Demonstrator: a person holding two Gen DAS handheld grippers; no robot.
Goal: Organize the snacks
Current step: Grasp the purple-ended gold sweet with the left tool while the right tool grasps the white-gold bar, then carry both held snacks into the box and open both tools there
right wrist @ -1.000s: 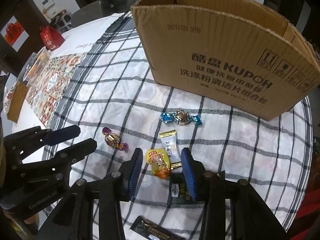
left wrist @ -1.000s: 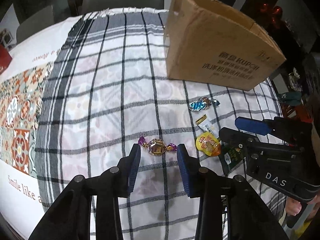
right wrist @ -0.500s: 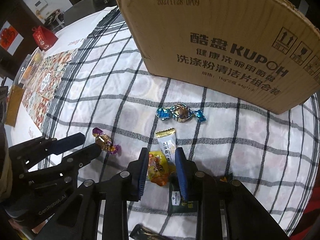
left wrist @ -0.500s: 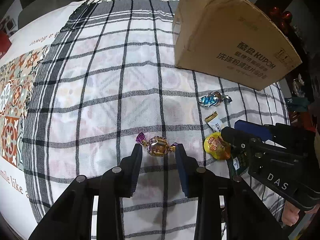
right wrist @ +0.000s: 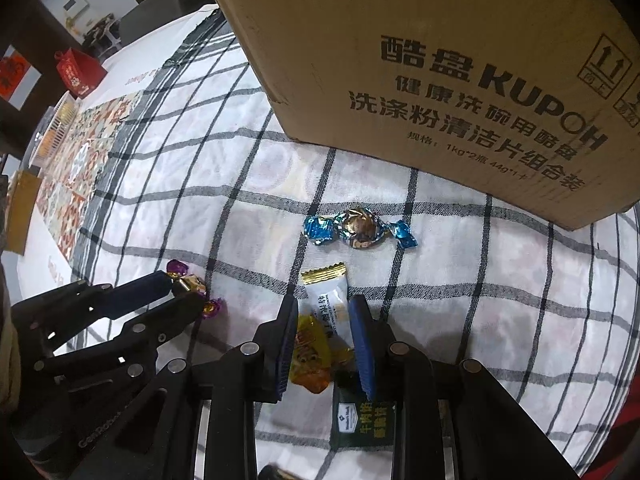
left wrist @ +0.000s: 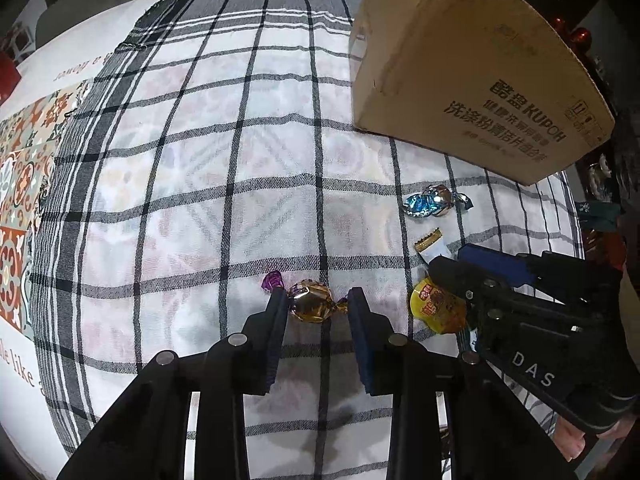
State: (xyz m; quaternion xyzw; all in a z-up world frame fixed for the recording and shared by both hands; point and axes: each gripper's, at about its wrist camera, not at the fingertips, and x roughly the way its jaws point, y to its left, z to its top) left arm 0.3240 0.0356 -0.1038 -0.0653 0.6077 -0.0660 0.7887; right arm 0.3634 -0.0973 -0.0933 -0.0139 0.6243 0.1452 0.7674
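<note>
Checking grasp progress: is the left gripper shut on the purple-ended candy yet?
Not yet. The left gripper is open; the gold candy lies between its fingers on the cloth, with a gap at the right finger.

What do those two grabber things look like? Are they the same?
Nearly twins. The left gripper and the right gripper are black frames with round silver bolts and flat dark-blue finger pads. White lettering differs: the right one reads "DAS", the left one something like "GenRobot". No cables show.
</note>
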